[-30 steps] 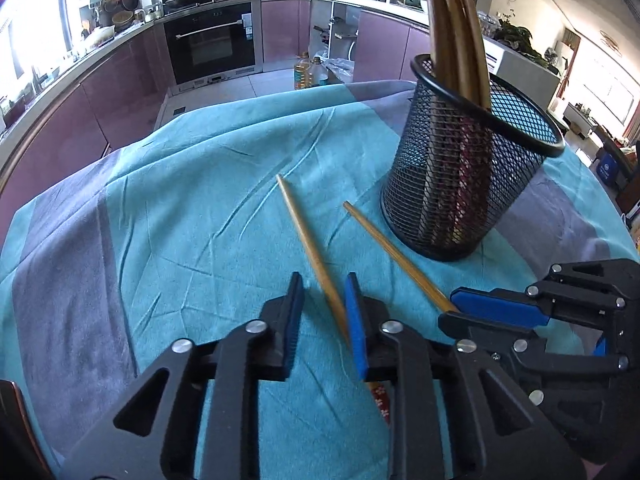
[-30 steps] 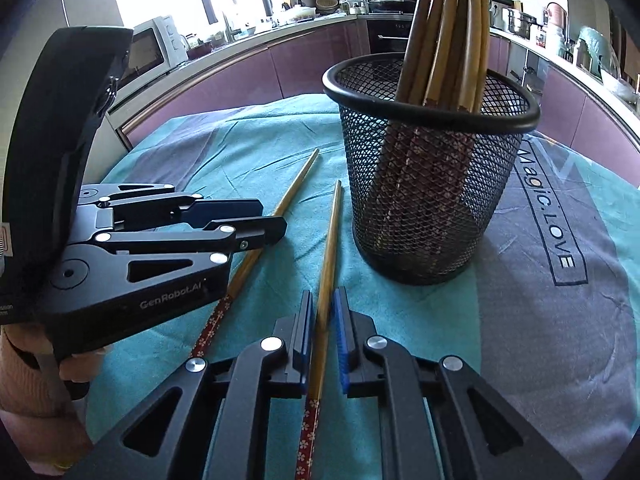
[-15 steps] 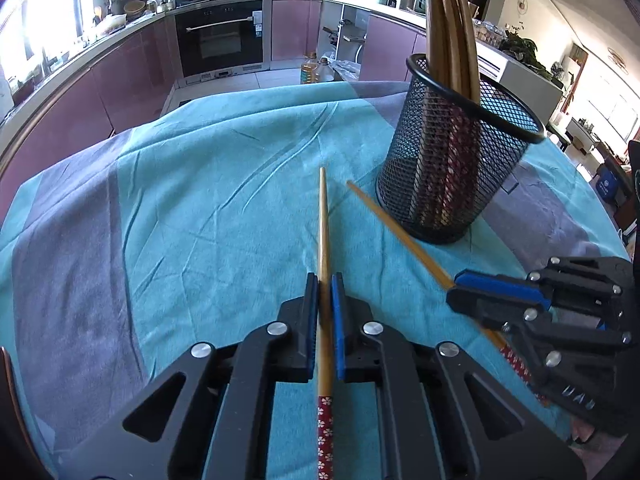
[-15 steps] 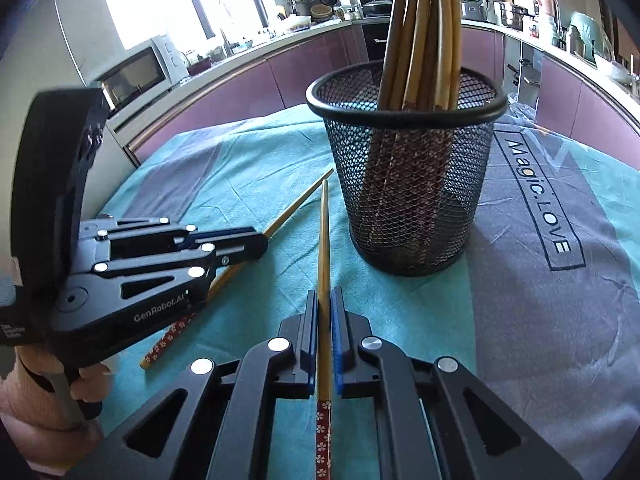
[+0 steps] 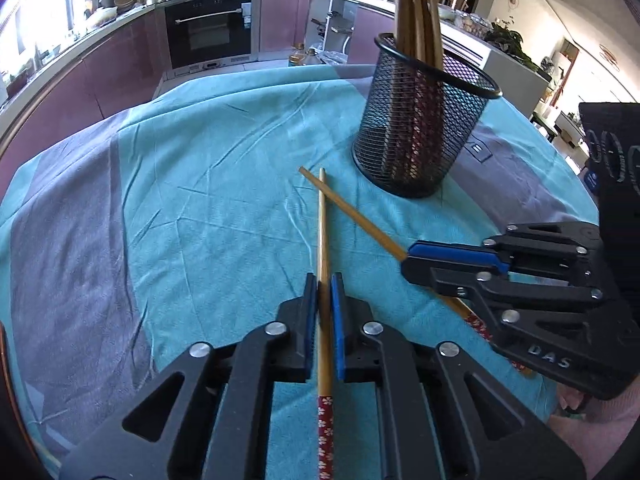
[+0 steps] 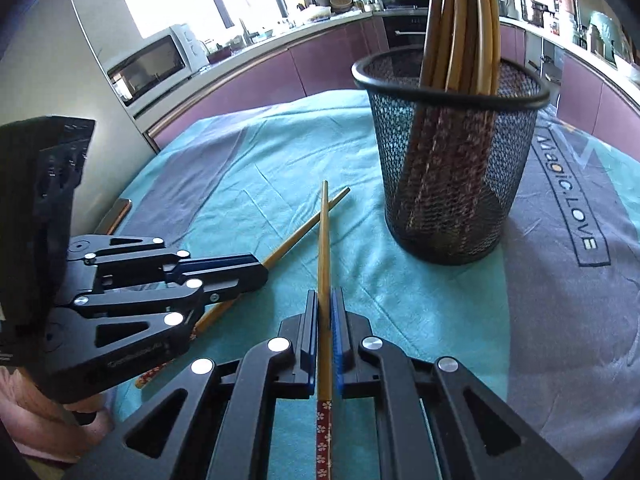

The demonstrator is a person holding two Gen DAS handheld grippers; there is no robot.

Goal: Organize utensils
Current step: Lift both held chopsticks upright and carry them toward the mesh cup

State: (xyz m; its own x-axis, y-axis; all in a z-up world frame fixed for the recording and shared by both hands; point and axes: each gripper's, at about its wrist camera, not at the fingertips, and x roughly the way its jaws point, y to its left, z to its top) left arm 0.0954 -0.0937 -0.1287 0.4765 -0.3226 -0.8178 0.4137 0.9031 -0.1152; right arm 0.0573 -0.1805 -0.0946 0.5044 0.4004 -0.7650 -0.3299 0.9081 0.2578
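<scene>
My left gripper (image 5: 324,280) is shut on a bamboo chopstick (image 5: 323,224) with a red flowered end. My right gripper (image 6: 325,296) is shut on a second such chopstick (image 6: 323,232). Both chopsticks are held a little above the cloth, and their tips cross. In the left wrist view the right gripper (image 5: 408,260) holds its chopstick (image 5: 352,212) from the right. In the right wrist view the left gripper (image 6: 262,270) holds its chopstick (image 6: 308,226) from the left. A black mesh holder (image 5: 420,136) with several chopsticks stands beyond; it also shows in the right wrist view (image 6: 452,168).
The table is covered by a teal and grey cloth (image 5: 200,200) printed "Magic.LOVE" (image 6: 568,200). Kitchen counters, an oven (image 5: 210,32) and a microwave (image 6: 152,64) lie beyond the table edge.
Both grippers closed on their chopsticks and lifted them off the cloth. The two chopsticks have swung so that their tips now cross in front of the holder.
</scene>
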